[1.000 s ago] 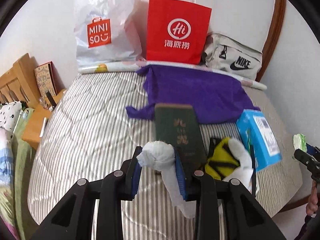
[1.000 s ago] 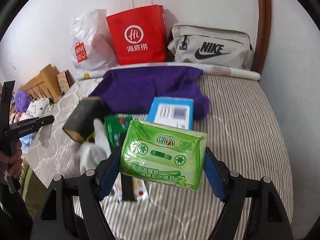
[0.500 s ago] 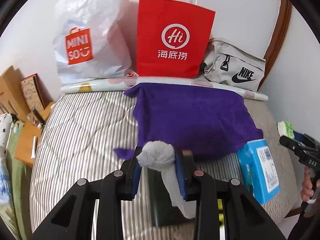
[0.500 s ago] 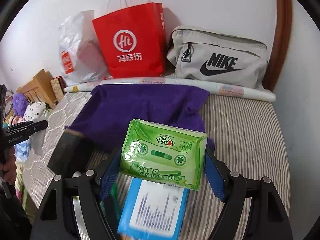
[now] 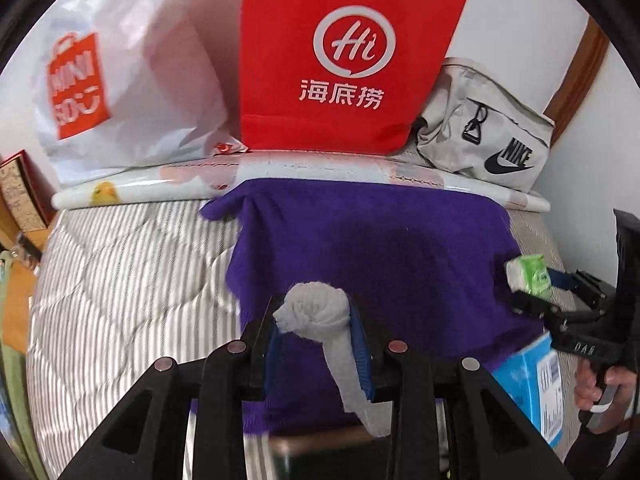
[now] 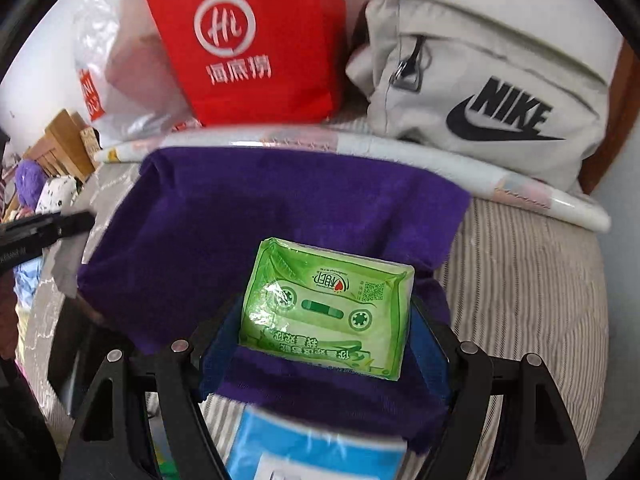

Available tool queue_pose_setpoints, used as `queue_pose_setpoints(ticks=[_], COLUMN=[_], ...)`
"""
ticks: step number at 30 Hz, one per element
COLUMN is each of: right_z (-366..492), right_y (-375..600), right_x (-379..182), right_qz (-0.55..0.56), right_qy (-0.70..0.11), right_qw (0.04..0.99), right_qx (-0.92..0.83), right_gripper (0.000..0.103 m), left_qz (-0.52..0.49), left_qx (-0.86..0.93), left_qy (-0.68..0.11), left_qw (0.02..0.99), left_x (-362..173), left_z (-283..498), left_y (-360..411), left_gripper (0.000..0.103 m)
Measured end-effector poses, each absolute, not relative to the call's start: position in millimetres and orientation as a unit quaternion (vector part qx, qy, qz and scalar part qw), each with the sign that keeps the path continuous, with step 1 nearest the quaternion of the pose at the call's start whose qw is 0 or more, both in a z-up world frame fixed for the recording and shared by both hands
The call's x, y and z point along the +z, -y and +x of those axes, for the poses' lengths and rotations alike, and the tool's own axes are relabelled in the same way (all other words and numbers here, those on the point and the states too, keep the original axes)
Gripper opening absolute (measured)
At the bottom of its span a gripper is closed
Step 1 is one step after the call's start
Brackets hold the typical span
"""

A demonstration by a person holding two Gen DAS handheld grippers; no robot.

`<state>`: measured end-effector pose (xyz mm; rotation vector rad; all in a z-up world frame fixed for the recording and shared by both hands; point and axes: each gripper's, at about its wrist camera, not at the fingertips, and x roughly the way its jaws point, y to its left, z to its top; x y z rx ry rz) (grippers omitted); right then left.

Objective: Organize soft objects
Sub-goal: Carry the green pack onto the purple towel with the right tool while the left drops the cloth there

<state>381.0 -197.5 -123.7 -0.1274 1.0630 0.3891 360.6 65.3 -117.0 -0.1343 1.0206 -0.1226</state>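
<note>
Both grippers are now closer to the purple towel (image 5: 372,248), above it. Left gripper (image 5: 318,330) clamps a white sock (image 5: 320,316); right gripper (image 6: 326,320) grips a green tissue pack (image 6: 326,306) w/ wide jaws.

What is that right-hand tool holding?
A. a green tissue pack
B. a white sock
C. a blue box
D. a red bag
A: the green tissue pack sits clamped between the right gripper's jaws, above the purple cloth.

The blue box (image 6: 316,456) is blurred and cut off at 6 o'clock; its label cannot be read.
</note>
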Motion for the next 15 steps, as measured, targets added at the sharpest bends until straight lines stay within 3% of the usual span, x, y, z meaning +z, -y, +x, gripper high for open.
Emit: queue_pose_setpoints(ticks=[15], right_z=[417], right_y=[198], right_x=[-161], right_qz=[-0.078], right_qy=[-0.554], right_qw=[0.808], right_qx=[0.184], right_gripper=[0.078], left_qz=[-0.058], left_qx=[-0.058], left_qy=[-0.526], left_qw=[0.846], left_x=[-164], left_z=[449], left_y=[-56], left_gripper=[0.03])
